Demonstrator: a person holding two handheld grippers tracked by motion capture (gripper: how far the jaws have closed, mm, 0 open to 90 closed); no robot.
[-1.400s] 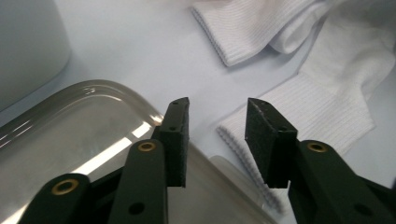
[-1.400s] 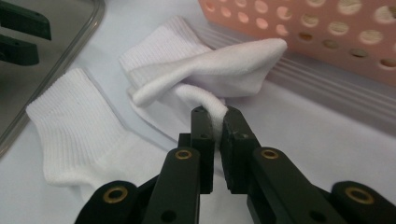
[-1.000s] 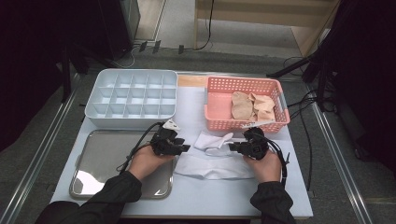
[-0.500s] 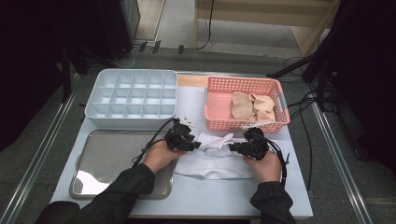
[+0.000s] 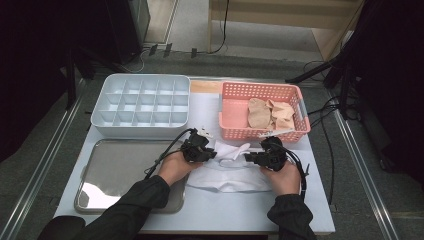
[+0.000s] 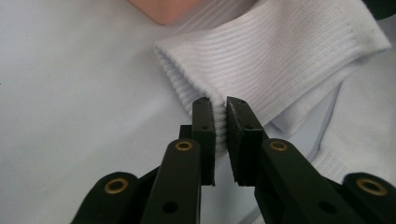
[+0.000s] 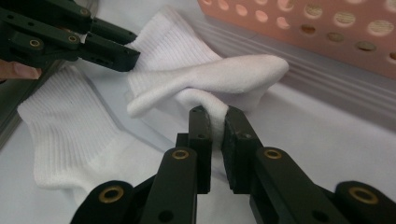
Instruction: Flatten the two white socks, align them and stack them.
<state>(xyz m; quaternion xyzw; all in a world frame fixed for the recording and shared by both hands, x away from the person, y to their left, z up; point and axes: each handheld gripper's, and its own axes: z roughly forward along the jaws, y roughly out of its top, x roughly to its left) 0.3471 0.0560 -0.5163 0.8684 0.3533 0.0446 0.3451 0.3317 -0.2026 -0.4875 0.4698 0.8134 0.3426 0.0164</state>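
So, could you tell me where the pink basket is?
In the high view, the pink basket sits at the table's far right, beside the white divided tray, just beyond the white socks.

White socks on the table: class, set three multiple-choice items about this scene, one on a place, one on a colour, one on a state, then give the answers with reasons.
1. Where does the metal tray lie?
A. in front of the white divided box
B. inside the basket
C. right of the basket

2. What colour is the basket that holds the beige socks?
A. blue
B. pink
C. green

3. How does the left gripper stand to the upper white sock?
A. open above it
B. shut on its ribbed cuff
C. resting on the tray

Answers:
1 A: in the high view the tray sits nearer the person than the white divided box.
2 B: its perforated walls are pink.
3 B: the left gripper view shows ribbed cloth pinched between the jaws; the right gripper likewise pinches this sock.
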